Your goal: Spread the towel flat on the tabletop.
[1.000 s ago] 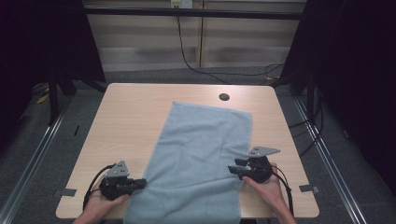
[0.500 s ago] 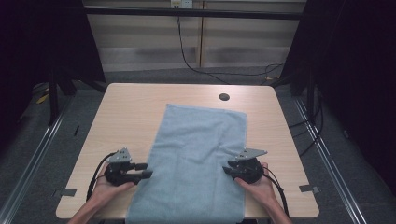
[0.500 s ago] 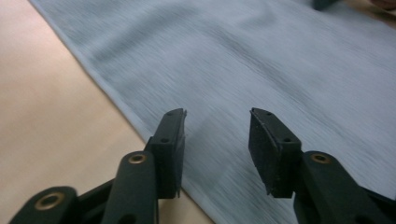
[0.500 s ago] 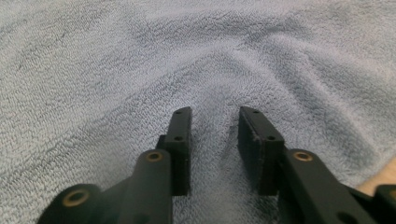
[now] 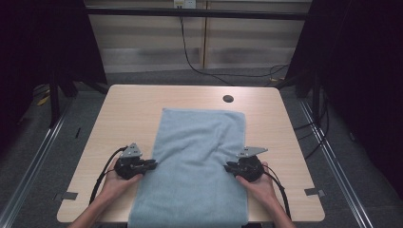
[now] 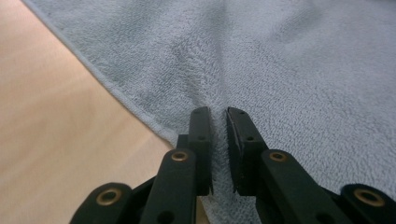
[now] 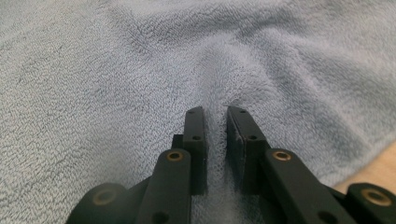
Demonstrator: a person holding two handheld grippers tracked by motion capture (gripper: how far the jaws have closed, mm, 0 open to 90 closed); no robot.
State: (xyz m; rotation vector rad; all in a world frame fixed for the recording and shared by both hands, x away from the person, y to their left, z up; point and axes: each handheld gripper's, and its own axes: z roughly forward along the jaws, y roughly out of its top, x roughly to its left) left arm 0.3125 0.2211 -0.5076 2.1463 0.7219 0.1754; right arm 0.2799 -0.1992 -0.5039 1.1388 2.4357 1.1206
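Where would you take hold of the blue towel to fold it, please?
Grip the towel at its two long side edges near the person, each gripper coming in from its own side. It lies flat, so a pinched ridge of cloth, like that between the left gripper fingers, gives purchase.

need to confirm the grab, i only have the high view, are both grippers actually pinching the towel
Observer: Yes for the left gripper: its view shows a ridge of the blue towel pinched between the jaws, which have just been closing.
Operator: how close to the edge is that pinch
Observer: Close. The towel's hem runs just beside the jaws, with bare table beyond it.
Operator: and the right
Observer: The right gripper also has a raised fold squeezed between its jaws, which have just been closing, and creases fan out from the pinch.
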